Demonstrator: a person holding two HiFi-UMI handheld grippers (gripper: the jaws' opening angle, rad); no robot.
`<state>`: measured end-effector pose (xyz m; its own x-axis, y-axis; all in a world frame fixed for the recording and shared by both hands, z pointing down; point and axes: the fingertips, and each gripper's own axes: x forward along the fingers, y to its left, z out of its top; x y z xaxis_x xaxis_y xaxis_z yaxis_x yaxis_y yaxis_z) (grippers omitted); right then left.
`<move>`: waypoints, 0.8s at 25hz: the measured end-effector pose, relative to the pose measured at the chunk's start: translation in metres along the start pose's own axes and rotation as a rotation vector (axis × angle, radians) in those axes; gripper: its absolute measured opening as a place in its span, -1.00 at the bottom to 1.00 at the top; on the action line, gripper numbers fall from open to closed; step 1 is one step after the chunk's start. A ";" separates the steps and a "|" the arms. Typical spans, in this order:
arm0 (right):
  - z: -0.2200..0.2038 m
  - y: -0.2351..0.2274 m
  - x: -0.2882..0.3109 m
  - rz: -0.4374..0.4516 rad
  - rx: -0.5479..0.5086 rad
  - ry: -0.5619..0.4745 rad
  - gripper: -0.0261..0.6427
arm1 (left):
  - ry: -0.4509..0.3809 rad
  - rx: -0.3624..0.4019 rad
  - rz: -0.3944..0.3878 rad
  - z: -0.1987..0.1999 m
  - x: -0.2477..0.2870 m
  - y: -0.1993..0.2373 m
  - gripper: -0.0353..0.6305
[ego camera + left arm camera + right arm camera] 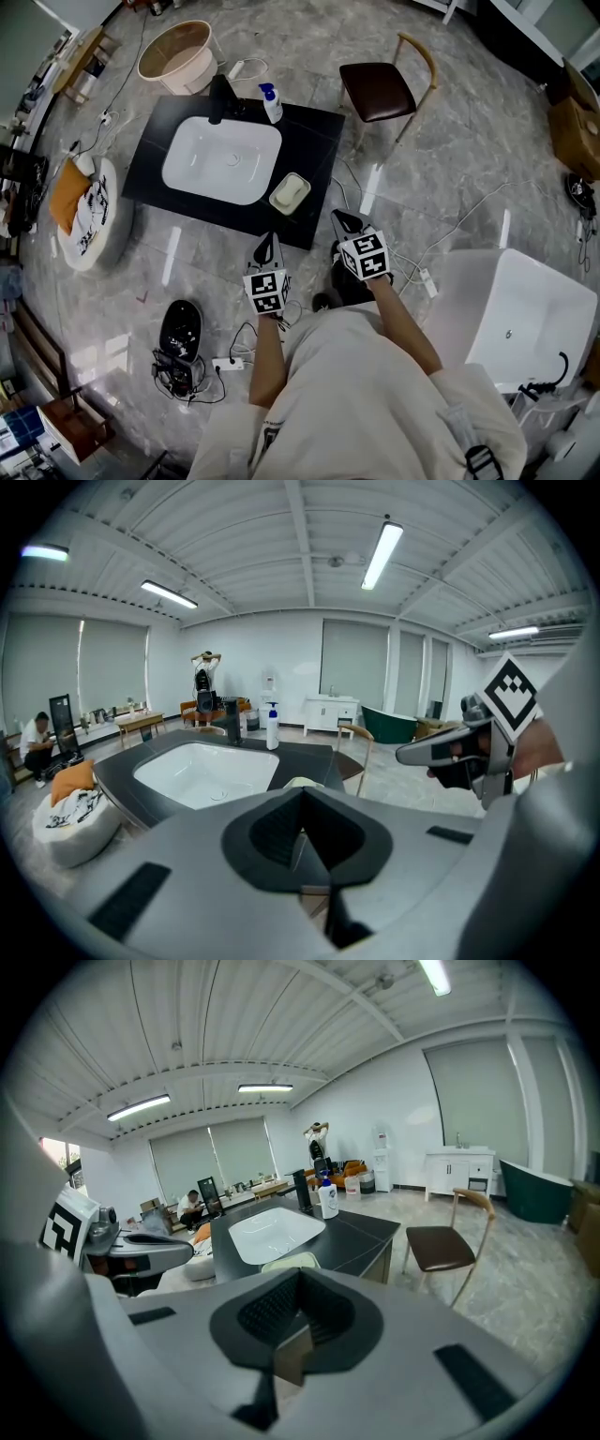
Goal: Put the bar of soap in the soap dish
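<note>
A pale rectangular soap dish stands on the black counter, at its near right corner beside the white basin. A lighter bar seems to lie in it. My left gripper hovers just short of the counter's near edge, jaws together with nothing between them. My right gripper floats to the right of that corner, also closed and empty. The dish peeks just above the left gripper in its own view. In the right gripper view, the dish shows above the right gripper.
A black tap and a pump bottle stand behind the basin. A brown chair is to the right of the counter, a white bathtub at the near right. Cables and a black device lie on the floor; a pouf sits left.
</note>
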<state>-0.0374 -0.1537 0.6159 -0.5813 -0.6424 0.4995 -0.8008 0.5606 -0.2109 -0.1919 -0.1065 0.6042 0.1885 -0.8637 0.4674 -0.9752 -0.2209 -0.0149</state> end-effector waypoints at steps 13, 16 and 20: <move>-0.001 0.010 0.004 0.043 0.001 -0.004 -0.91 | 0.020 0.017 0.024 -0.005 0.003 0.002 -0.88; -0.002 0.010 0.004 0.045 0.007 -0.004 -0.91 | 0.023 0.022 0.021 -0.006 0.003 0.002 -0.88; 0.000 0.012 0.005 0.049 0.015 -0.009 -0.91 | 0.025 0.029 0.018 -0.005 0.002 0.003 -0.88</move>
<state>-0.0497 -0.1501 0.6154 -0.6215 -0.6189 0.4803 -0.7730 0.5841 -0.2475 -0.1951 -0.1067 0.6092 0.1675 -0.8564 0.4884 -0.9747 -0.2184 -0.0487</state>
